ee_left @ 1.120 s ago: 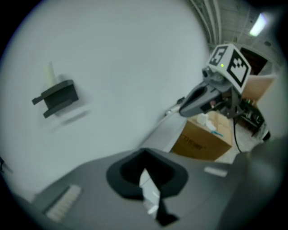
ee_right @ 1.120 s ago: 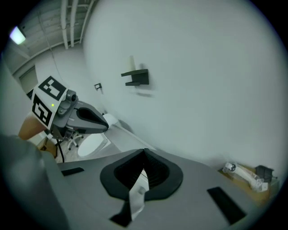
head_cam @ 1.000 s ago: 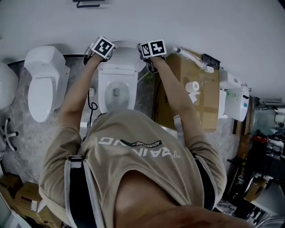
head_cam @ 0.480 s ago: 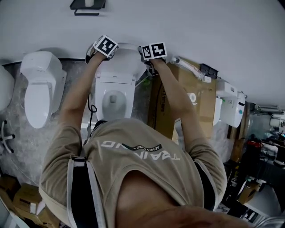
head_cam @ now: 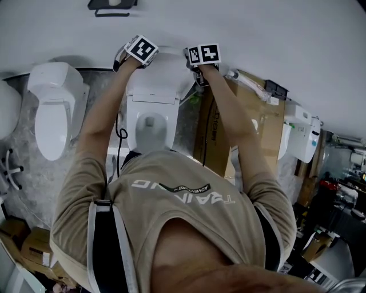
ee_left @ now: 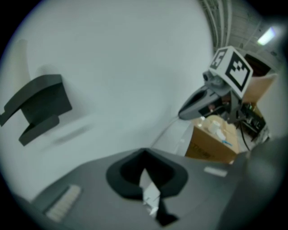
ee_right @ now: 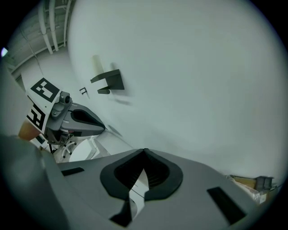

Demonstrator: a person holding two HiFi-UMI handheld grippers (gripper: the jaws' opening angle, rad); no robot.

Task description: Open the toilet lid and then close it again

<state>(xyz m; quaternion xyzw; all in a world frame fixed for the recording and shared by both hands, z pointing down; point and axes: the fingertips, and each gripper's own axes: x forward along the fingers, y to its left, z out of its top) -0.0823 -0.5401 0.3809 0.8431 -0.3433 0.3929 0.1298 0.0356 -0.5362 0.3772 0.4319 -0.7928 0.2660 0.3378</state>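
Note:
The white toilet (head_cam: 150,123) stands against the wall, its bowl open below. Its lid (head_cam: 164,70) is raised nearly upright near the wall. My left gripper (head_cam: 137,52) holds the lid's left edge and my right gripper (head_cam: 201,59) its right edge. In the left gripper view the jaws (ee_left: 146,170) are pinched on a thin white strip of lid (ee_left: 149,192), with the right gripper (ee_left: 211,96) across from it. The right gripper view shows its jaws (ee_right: 144,170) closed on the lid edge (ee_right: 140,186) too, the left gripper (ee_right: 76,119) opposite.
A second white toilet (head_cam: 54,109) stands to the left. A large cardboard box (head_cam: 254,123) with a paper roll sits right of the toilet, a white appliance (head_cam: 300,134) beyond it. A black shelf (head_cam: 111,4) hangs on the wall above. A cable (head_cam: 119,134) runs down the toilet's left side.
Both grippers have moved farther up toward the wall, carrying the lid with them into a steeper position.

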